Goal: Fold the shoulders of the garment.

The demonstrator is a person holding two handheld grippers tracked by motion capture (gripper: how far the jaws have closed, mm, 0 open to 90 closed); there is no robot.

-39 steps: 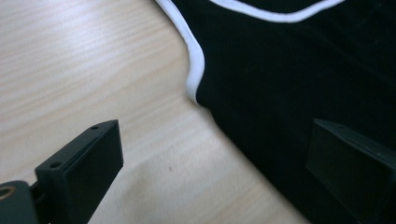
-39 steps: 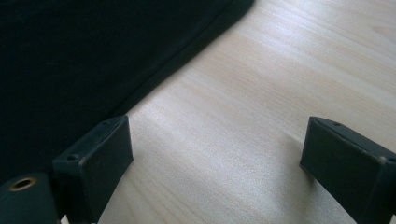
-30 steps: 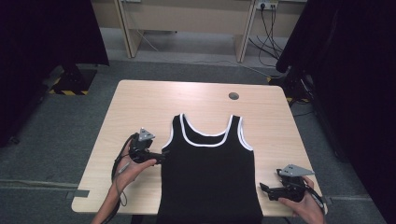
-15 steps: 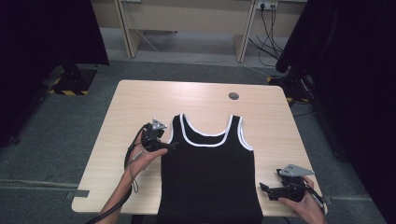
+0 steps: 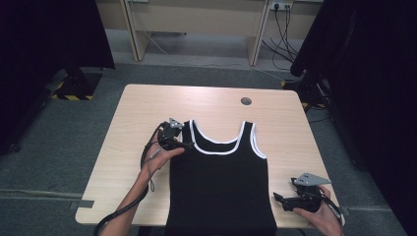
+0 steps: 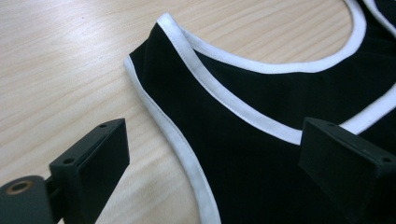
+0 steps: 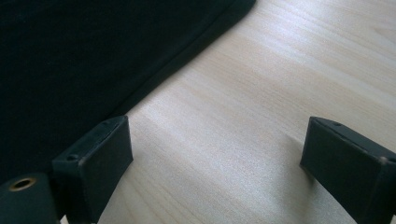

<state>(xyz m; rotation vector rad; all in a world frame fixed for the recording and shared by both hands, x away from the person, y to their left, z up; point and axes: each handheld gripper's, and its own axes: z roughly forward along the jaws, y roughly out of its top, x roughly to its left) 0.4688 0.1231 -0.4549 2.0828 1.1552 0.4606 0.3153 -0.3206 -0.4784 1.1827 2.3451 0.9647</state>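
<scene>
From above, a black tank top point(image 5: 221, 182) is lying flat on the counter point(image 5: 147, 108), the left gripper point(image 5: 184, 145) hovering at its left strap. Its jaws are gaping around that strap point(image 6: 187, 70). The right gripper point(image 7: 215, 158) is sitting wide open beside the hem.

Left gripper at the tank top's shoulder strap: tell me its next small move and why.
Probably ease the left gripper forward and close on the tank top's strap. Its jaws stand open, straddling the white-trimmed armhole edge, with nothing gripped yet.
</scene>
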